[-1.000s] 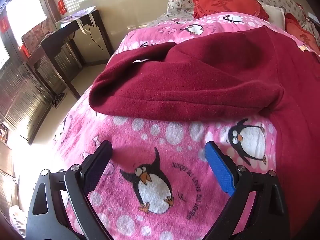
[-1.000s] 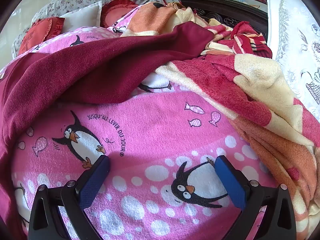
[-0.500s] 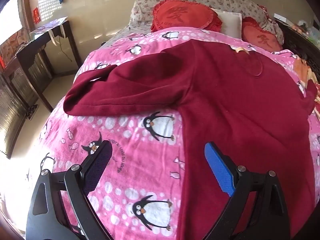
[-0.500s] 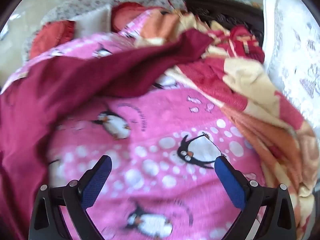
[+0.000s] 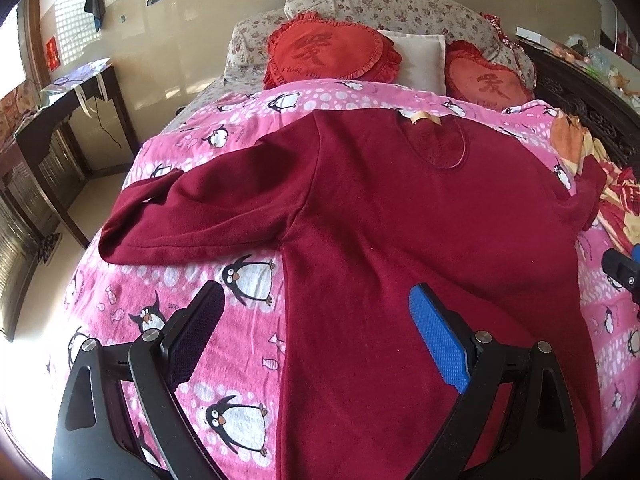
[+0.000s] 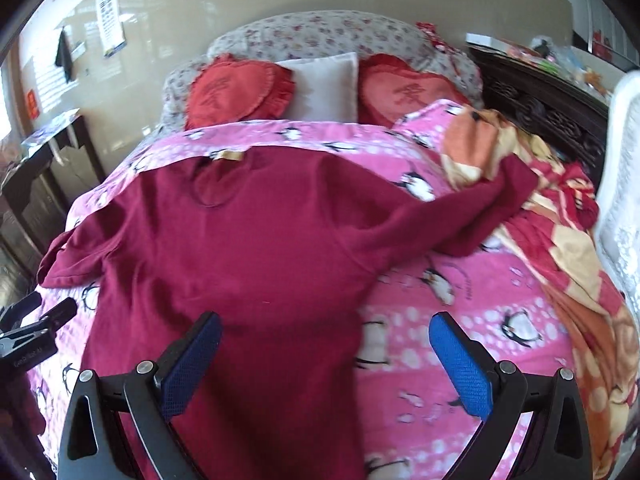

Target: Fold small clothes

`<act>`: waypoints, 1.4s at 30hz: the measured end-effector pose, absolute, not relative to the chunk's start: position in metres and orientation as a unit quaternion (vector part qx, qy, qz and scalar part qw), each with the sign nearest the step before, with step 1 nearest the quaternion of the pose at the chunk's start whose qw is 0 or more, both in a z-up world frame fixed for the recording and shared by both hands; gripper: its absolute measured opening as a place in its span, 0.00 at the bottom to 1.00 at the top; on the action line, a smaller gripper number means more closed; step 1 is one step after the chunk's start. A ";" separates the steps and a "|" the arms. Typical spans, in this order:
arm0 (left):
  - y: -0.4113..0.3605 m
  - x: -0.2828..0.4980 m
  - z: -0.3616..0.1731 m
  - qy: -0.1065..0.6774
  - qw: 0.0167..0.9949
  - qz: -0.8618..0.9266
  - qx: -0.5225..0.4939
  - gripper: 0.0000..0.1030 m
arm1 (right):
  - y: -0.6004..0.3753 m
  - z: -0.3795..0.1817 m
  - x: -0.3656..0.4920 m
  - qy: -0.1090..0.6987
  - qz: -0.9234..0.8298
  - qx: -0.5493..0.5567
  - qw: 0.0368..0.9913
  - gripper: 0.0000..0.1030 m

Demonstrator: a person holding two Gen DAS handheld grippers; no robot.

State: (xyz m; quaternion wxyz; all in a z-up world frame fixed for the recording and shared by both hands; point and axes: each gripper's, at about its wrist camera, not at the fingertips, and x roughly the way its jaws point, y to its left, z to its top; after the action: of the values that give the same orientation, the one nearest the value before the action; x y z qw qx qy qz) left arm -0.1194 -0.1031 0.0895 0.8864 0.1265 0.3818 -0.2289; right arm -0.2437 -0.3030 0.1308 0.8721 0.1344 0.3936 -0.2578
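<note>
Pink penguin blanket (image 5: 248, 160) carries the spread maroon top (image 5: 400, 220); both grippers (image 5: 316, 328) (image 6: 324, 356) hover above, fingers apart.

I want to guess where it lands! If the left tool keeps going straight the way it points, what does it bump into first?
Probably the sweater. The left tool is open and points across the blanket, straddling the sweater's left side edge. Depth is hard to judge, so it may touch the blanket at almost the same moment.

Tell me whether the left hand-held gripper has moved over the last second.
Yes. The left hand-held gripper pulled back from the heart cushions; more maroon top shows.
</note>
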 end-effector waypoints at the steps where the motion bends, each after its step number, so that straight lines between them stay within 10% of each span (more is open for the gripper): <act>1: -0.104 -0.120 0.091 0.380 0.887 -0.229 0.126 0.91 | -0.303 0.130 -0.237 0.396 -0.253 0.133 0.873 1.00; 42: -0.091 -0.081 0.073 0.413 0.883 -0.195 0.110 0.91 | -0.263 0.112 -0.153 0.420 -0.225 0.103 0.873 1.00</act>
State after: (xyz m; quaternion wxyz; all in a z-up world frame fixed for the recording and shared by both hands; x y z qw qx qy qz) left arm -0.0806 -0.0910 0.0728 0.8827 0.1100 0.4132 -0.1950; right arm -0.1529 -0.2634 0.1123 0.8731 0.1025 0.4200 -0.2252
